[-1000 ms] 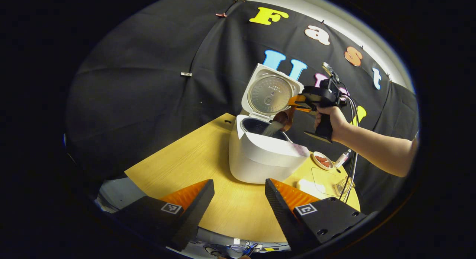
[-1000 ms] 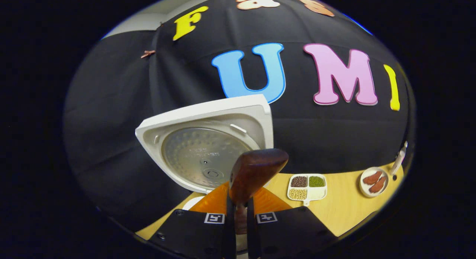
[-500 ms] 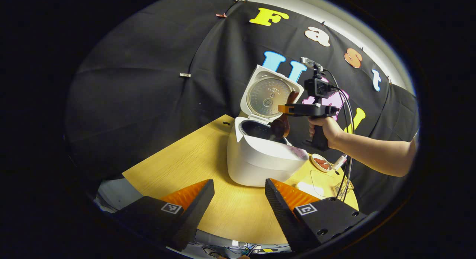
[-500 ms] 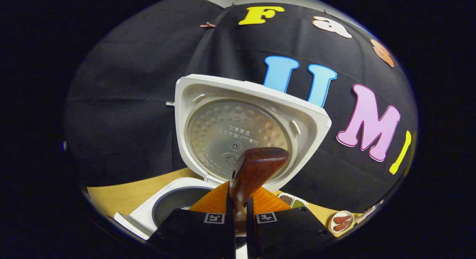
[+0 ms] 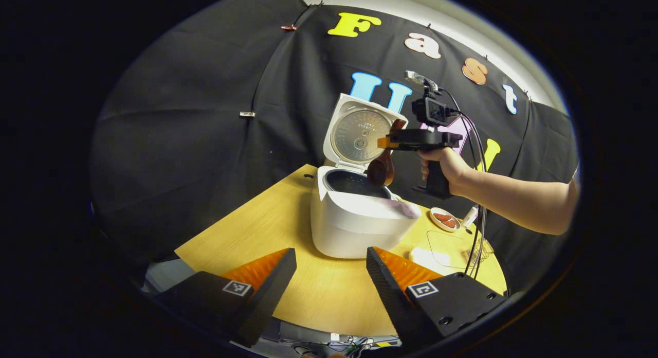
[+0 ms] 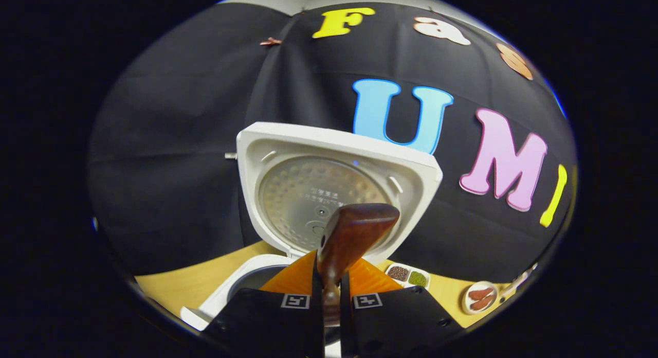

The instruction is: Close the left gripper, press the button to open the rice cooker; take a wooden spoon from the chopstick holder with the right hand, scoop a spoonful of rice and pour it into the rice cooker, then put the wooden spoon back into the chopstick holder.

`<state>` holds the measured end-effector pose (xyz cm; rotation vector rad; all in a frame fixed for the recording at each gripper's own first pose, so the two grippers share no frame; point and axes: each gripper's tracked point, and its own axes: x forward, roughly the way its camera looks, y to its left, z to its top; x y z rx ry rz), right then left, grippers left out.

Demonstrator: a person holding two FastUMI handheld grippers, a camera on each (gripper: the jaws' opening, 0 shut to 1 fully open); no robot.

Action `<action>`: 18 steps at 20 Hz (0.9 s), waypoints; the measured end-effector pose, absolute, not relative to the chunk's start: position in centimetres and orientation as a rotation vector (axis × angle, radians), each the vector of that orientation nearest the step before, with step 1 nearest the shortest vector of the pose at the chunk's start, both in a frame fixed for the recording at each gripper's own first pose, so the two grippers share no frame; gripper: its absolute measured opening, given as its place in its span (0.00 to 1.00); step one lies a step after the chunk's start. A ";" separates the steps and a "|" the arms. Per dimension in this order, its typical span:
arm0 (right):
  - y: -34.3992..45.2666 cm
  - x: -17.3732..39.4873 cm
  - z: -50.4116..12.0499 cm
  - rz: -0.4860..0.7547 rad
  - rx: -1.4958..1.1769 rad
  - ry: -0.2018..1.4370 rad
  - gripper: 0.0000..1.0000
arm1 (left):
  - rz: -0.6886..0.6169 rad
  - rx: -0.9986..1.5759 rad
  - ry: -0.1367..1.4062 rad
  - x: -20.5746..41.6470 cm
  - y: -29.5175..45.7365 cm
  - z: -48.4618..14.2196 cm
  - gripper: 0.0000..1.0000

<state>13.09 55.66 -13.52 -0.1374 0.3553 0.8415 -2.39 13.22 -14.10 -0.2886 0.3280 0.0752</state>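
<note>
The white rice cooker [image 5: 354, 219] stands on the wooden table [image 5: 267, 229] with its lid [image 5: 360, 134] raised upright. In the left gripper view the right gripper [image 5: 385, 142] hangs over the pot's dark opening, held by a hand [image 5: 447, 165], with the brown wooden spoon [image 5: 381, 170] hanging bowl-down from it. In the right gripper view the right gripper [image 6: 331, 296] is shut on the wooden spoon [image 6: 349, 234], and the lid [image 6: 329, 193] stands behind it. My left gripper [image 5: 329, 275] stands open near the table's front edge, well short of the cooker.
A small plate with red pieces [image 5: 444, 220] and a white bottle [image 5: 469, 216] lie right of the cooker. A clear tray [image 5: 452, 242] and a wire holder [image 5: 475, 254] sit nearer. A divided dish of grains [image 6: 408, 275] rests behind the cooker.
A second ago rice ran from the tipped spoon into the pot. The right gripper has since levelled and risen a little, and the spoon now hangs bowl-down over the opening.
</note>
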 end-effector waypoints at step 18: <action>17.5 23.6 -5.2 0.360 0.284 0.407 0.16 | -0.022 -0.311 0.266 4.2 3.2 -8.0 0.95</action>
